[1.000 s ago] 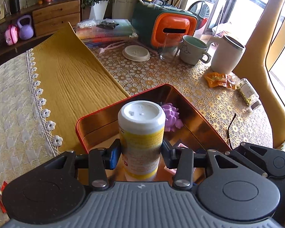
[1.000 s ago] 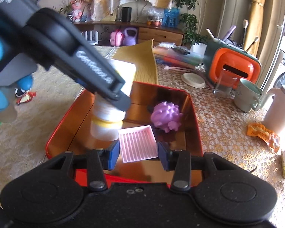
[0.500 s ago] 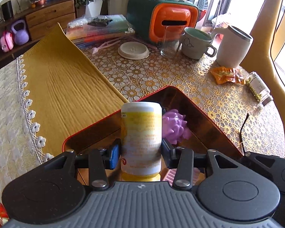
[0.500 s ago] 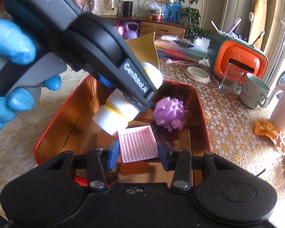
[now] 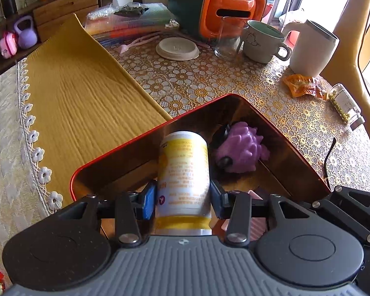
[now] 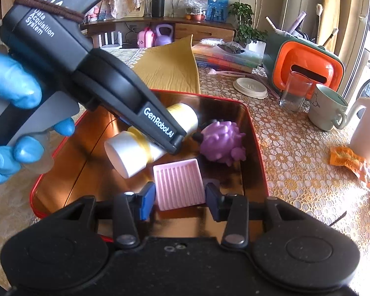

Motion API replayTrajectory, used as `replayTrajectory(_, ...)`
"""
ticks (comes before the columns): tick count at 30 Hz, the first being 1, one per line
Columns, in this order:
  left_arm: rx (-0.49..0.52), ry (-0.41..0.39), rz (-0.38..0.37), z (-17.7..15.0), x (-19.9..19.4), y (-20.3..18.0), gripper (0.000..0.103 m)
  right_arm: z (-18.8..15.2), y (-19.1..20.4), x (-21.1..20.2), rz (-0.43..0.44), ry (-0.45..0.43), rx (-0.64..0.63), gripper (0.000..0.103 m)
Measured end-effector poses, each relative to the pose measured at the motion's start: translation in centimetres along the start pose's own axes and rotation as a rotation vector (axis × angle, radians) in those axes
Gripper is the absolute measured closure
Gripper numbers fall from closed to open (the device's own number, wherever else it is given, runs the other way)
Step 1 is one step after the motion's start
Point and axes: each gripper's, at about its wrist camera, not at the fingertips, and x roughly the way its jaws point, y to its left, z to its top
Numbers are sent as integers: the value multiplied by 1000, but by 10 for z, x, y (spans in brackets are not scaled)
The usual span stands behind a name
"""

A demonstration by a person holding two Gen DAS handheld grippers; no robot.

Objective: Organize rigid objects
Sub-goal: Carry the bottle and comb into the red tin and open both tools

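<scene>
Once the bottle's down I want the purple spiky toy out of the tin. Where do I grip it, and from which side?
Judging from both views, grip the purple spiky toy across its round body, coming from above. It sits near the red tin's far right corner, so the walls block a sideways approach. The bottle in the left gripper and the pink ridged tray crowd the near side. Avoid the small feet.

A table point(image 5: 209, 83) under a gold lace-pattern cover, crowded along its far side.

On it lie a yellow cloth point(image 5: 81, 98), a red tin point(image 5: 125, 148), a white lid point(image 5: 177, 48), a glass point(image 5: 228, 38), a mug point(image 5: 264, 42), a white jug point(image 5: 310, 49), an orange wrapper point(image 5: 302, 86), a tipped jar point(image 5: 346, 103) and an orange-and-green box point(image 5: 222, 2).
</scene>
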Motion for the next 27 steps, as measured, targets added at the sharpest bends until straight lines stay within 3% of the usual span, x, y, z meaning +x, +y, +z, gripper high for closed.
replayTrajectory(2,7,-5,4,-1,-2,-2,58,0,0,-2,-3,-2,7,53)
replayTrajectory(6,9,-38,5,-4,-13,-4,39,-1,-1,-8,-8,-12,19,51)
replayTrajectory(19,12,-118,-43,-31,-72,-3,39,-1,5,-51,-5,-55,69,48)
replayTrajectory(27,8,-183,-46,-56,-118,8,39,0,19,-85,3,-96,106,39)
